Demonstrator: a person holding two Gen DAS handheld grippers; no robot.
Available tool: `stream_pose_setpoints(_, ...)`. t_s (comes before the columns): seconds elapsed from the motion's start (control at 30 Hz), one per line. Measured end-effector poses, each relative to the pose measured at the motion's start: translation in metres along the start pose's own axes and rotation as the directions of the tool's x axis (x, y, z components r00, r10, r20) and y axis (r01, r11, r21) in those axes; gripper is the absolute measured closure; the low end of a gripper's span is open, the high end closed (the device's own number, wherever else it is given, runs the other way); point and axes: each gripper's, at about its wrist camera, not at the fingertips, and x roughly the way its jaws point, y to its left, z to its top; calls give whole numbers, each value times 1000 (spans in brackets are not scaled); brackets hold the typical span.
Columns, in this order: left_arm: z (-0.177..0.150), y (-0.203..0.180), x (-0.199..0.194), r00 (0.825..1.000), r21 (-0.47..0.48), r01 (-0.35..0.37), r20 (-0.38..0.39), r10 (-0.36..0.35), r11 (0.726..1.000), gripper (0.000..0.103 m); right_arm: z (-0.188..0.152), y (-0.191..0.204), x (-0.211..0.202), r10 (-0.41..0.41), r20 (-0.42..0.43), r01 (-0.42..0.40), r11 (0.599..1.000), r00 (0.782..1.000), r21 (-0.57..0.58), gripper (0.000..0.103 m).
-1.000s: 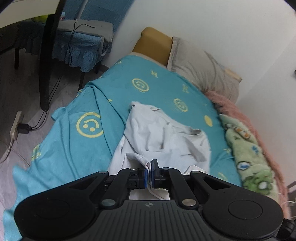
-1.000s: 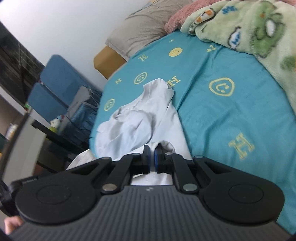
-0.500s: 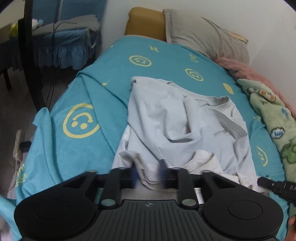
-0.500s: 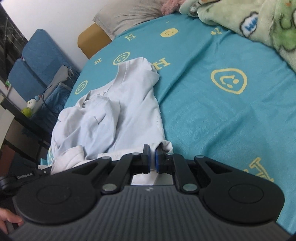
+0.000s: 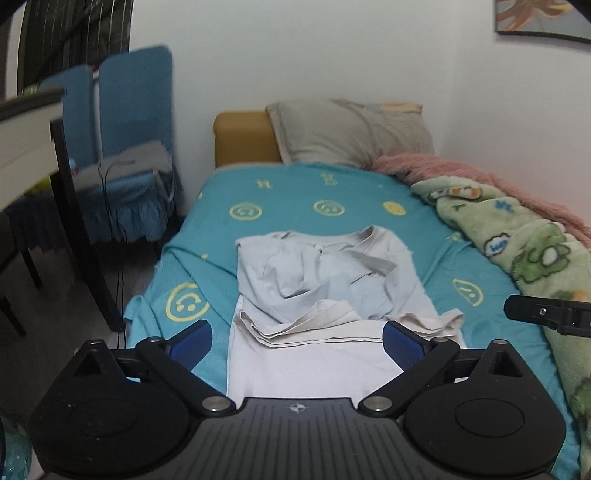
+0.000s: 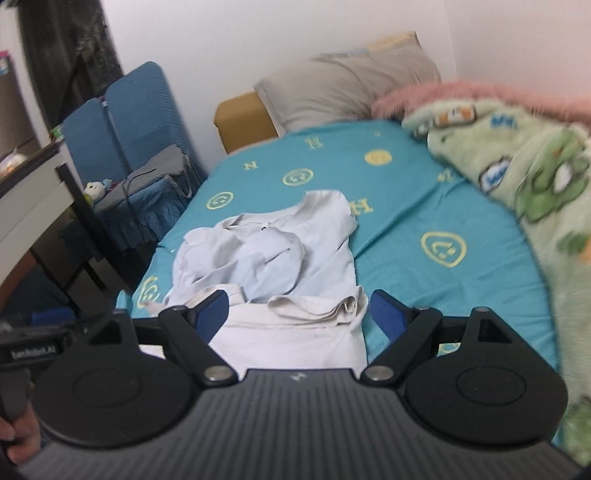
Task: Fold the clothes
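Only the left wrist view shows a framed picture point(image 5: 543, 16) high on the right wall, while the right wrist view alone catches a small plush toy point(image 6: 94, 190) on the blue chair at far left. The smooth teal sheet point(image 5: 295, 199) with yellow smileys meets a fuzzy green blanket point(image 5: 517, 236) on the right. The pale shirt point(image 5: 325, 284) lies crumpled near the sheet's middle, hem bunched in folds; the left gripper point(image 5: 297, 341) and right gripper point(image 6: 301, 314) are opening wide, pads clear of the cloth.
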Motion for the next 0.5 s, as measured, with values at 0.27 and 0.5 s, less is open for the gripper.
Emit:
stream_pose_setpoints(0.27,-40,6,-51,996,-6,-2,93,3,1000,0,-43,8,-59,-11,83,12,1000,997,-5,18)
stream_pose_setpoints(0.5,-55,8,-63,994,-32,17,113,-13,999,0,-53,16,-59,-9,79,11,1000,997,-25,18)
